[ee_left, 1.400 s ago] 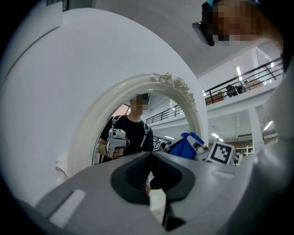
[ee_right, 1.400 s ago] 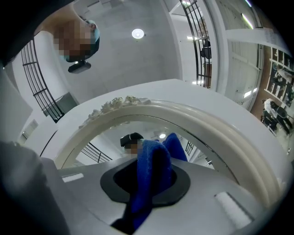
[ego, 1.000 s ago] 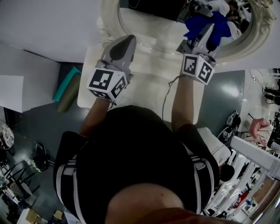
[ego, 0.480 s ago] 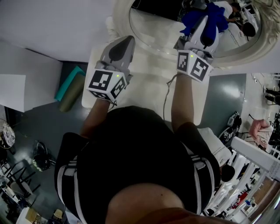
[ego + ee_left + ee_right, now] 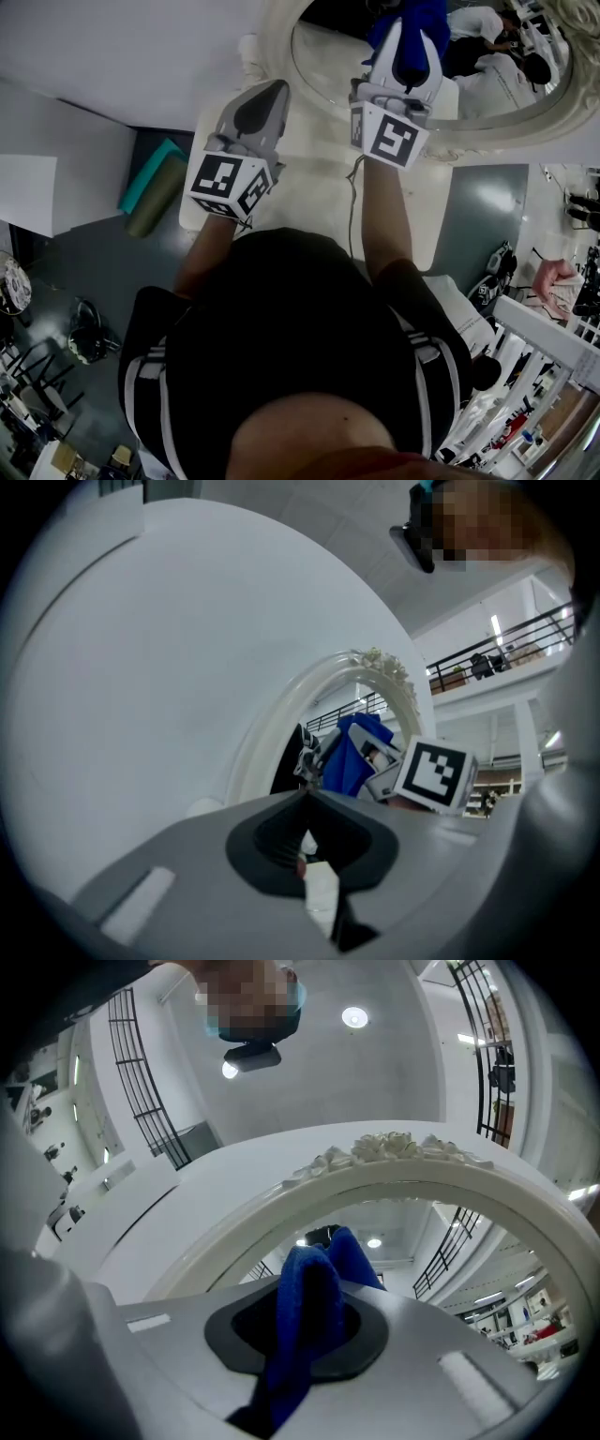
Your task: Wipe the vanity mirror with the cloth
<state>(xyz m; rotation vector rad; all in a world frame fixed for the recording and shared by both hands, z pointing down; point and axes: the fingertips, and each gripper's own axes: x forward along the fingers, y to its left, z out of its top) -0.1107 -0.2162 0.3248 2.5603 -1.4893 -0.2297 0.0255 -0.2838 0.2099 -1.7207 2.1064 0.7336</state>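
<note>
The right gripper had its fingers clamped on the bunched, deep-blue cloth, held up at the glass of the oval, white-framed vanity mirror. Since a second earlier it had slid left across the glass. The left gripper, fingers together and empty, stayed over the white counter.
</note>
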